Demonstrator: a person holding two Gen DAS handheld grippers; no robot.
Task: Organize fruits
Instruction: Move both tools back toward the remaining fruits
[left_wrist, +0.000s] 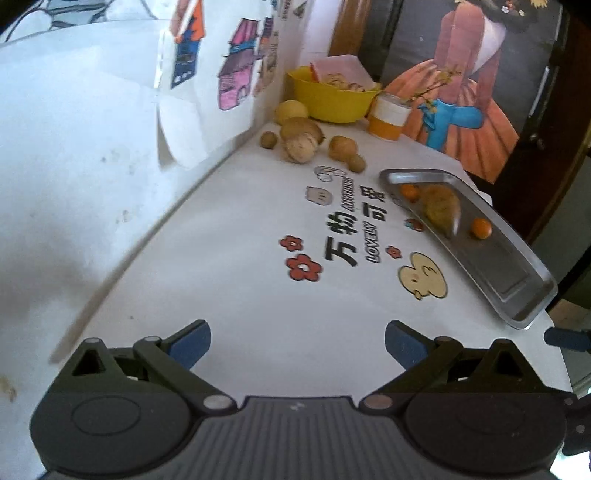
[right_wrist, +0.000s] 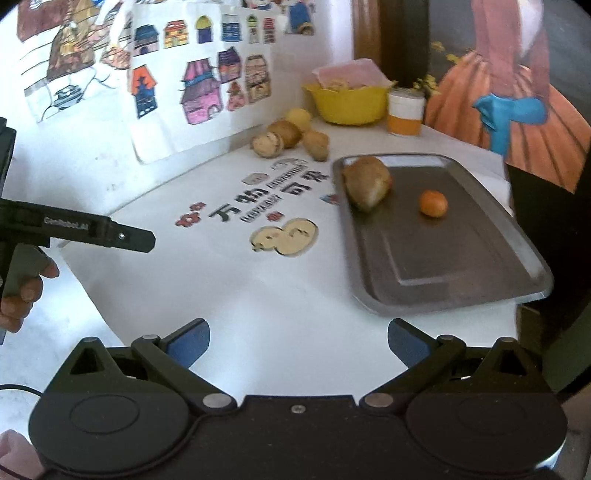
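Fruit lies clustered at twelve o'clock by the wall; tray at two holds a few. Left gripper and right gripper gape, empty. Sorting midway; next, reach a loose piece.

- My left wrist view sits low over the table, facing the far corner.
- My right looks likewise, nearer the tray.
- Both share the tray and bowl.
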